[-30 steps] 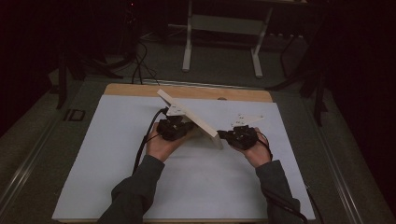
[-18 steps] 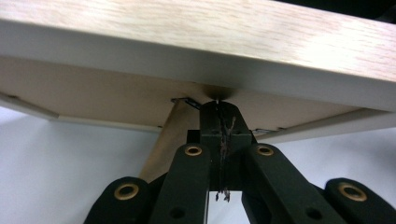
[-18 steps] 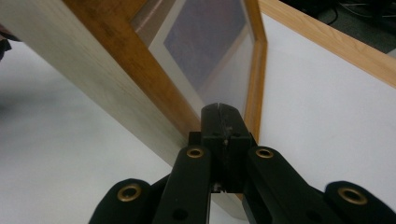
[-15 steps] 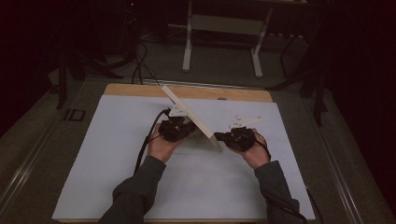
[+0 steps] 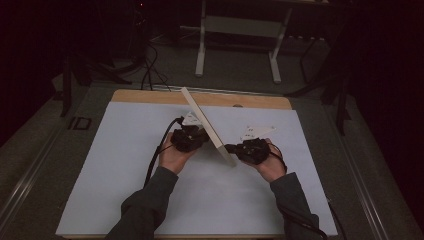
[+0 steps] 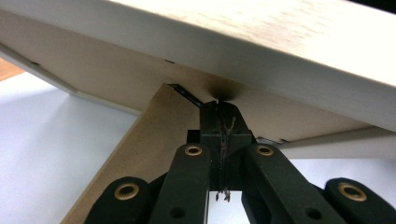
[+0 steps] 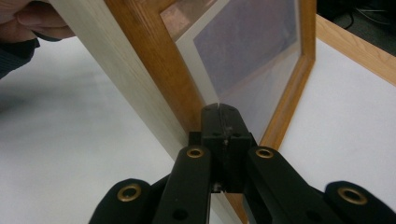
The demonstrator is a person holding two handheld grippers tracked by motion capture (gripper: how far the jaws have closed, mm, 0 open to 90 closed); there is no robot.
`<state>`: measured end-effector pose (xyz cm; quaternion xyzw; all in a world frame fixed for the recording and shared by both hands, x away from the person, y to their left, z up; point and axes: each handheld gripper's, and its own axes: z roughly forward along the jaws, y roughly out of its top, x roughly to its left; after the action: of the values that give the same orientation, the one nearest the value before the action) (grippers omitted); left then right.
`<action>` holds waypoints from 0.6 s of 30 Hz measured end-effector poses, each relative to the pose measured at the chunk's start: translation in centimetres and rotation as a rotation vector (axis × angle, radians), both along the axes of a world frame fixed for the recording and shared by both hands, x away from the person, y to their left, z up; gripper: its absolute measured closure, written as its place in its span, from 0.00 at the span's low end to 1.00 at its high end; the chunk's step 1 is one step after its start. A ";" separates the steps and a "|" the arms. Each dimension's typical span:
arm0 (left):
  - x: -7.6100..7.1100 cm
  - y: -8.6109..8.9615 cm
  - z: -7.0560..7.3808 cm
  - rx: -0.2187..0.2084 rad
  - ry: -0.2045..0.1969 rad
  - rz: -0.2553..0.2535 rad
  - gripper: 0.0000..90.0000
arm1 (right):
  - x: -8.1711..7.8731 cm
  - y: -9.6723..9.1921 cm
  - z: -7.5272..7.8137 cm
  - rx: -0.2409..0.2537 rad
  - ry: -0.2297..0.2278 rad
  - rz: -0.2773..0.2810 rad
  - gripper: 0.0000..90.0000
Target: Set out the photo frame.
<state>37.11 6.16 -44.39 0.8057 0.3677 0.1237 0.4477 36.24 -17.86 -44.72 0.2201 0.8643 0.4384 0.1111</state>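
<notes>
2 claws [image 5: 200,136] [image 5: 231,148], 1 picture frame [image 5: 206,125].

High view looks down from afar; both gripper views closely share the picture frame [image 5: 207,126]

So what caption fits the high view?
Two hand-held claws, left claw and right claw, prop a tilted picture frame on a white table.

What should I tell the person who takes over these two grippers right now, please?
Left gripper: jaws shut, tips against the back of the picture frame, beside its fold-out stand.
Right gripper: jaws shut, tips at the frame's glass front.
Frame stands tilted on its edge on the white table cover, propped between both grippers.
Left: probably setting the stand so the frame stands alone.
</notes>
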 end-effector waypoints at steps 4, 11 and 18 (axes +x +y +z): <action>0.0 0.0 0.0 0.005 -0.004 -0.002 1.00 | -0.1 0.2 0.0 -0.005 -0.001 0.007 1.00; 0.1 0.1 -0.1 -0.002 -0.006 -0.011 1.00 | -0.3 0.7 0.1 -0.015 -0.002 0.026 1.00; 0.2 0.1 -0.2 -0.005 -0.011 -0.013 1.00 | -0.5 1.3 0.2 -0.023 -0.007 0.043 1.00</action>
<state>37.29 6.30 -44.55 0.8064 0.3600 0.1243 0.4524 35.77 -16.58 -44.54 0.1984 0.8735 0.4314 0.1073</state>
